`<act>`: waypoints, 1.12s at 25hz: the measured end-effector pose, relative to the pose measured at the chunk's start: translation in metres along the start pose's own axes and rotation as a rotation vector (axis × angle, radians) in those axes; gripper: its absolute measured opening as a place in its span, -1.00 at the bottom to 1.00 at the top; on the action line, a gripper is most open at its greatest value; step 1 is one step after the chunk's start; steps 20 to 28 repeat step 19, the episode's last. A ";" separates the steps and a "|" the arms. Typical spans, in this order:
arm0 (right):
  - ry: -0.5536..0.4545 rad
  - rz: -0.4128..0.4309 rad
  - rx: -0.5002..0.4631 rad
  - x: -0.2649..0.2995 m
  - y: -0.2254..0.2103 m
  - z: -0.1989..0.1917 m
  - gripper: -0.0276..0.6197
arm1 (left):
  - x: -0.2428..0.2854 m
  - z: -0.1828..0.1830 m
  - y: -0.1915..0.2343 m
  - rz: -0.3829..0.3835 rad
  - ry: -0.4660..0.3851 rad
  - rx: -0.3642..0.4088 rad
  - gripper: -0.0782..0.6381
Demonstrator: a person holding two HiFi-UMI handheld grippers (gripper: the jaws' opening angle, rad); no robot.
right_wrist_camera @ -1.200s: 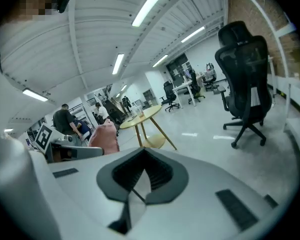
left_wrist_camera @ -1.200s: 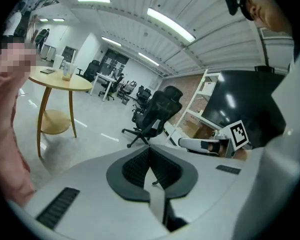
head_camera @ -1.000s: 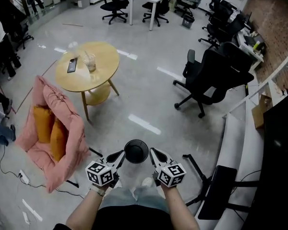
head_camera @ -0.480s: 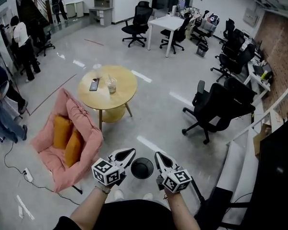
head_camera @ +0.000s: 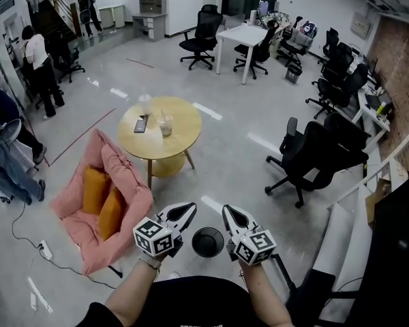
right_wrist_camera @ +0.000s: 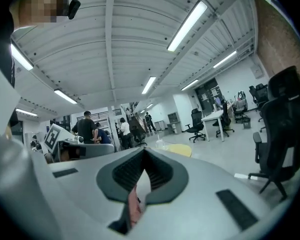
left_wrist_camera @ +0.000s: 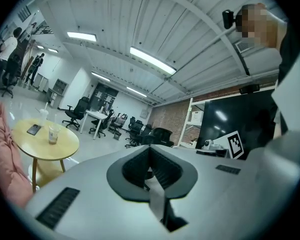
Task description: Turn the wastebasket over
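**Both grippers shut and empty, raised above a wastebasket on the floor**

Your left gripper (head_camera: 187,212) and right gripper (head_camera: 230,214) are both pressed together with nothing between the pads. Each gripper view shows ribbed pads meeting, with only open office beyond them. The grippers point forward, side by side, a little apart.

The wastebasket (head_camera: 208,242) is a small round black bin. It stands on the glossy floor below the gap between your grippers, close to your body, and touches neither of them. Seen from straight above, it is a dark disc inside a rim. You cannot tell whether that disc is its open mouth or its base, so the scene fits a bin standing upright as well as one already turned over.

The main risk is misreading which way up the bin is. A second risk is that shut tips reaching the bin would probably shove it rather than grip it. The bin looks light and the floor slick, so it could skid or roll towards the black stand legs (head_camera: 281,268) on your right. It could also go towards the pink chair (head_camera: 102,203) on your left.

A second ago your tips sat close on either side of the bin's rim. Now they are higher and clear of it. The bin looks smaller and lower in the view, and more of the room shows, including people at the far left.
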State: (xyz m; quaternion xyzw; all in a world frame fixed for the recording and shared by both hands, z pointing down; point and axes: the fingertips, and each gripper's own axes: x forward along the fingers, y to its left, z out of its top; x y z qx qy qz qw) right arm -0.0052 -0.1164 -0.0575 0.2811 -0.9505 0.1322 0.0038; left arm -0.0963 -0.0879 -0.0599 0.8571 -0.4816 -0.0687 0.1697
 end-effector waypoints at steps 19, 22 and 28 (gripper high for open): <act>0.007 -0.004 -0.046 0.016 0.007 0.009 -0.88 | -0.007 0.023 0.010 -0.045 -0.037 -0.016 -0.74; 0.007 -0.004 -0.046 0.016 0.007 0.009 -0.88 | -0.007 0.023 0.010 -0.045 -0.037 -0.016 -0.74; 0.007 -0.004 -0.046 0.016 0.007 0.009 -0.88 | -0.007 0.023 0.010 -0.045 -0.037 -0.016 -0.74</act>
